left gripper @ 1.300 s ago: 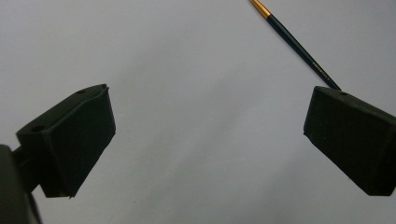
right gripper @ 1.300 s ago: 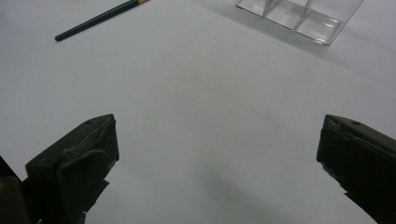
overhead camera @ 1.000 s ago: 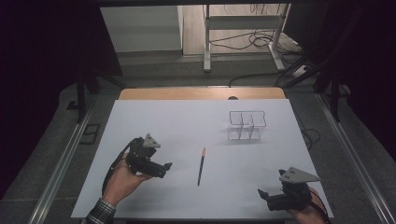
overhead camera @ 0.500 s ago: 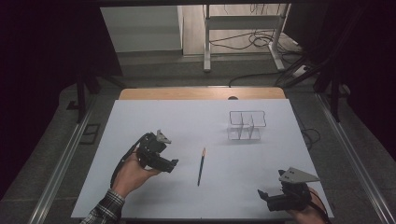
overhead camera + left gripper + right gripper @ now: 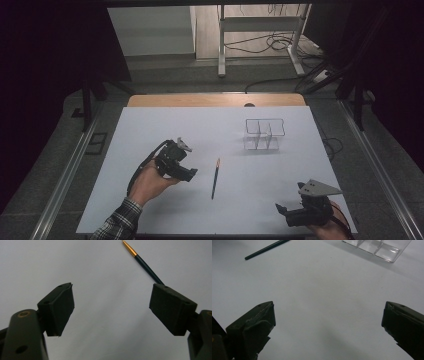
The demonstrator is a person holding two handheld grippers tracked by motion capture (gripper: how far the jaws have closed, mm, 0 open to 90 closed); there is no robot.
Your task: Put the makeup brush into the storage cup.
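The high view is looking forward and down over the whole table (image 5: 150, 125). Each gripper view is riding close above the table, looking along its own tongs. All three are sharing the pen (image 5: 215, 178) (image 5: 142, 262) (image 5: 265, 249), with the clear organizer (image 5: 264, 134) (image 5: 379, 247) beyond it.

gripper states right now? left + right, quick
Left gripper: open, jaws have just been closing, nothing between them; pen lies just ahead on the table.
Right gripper: open, empty.
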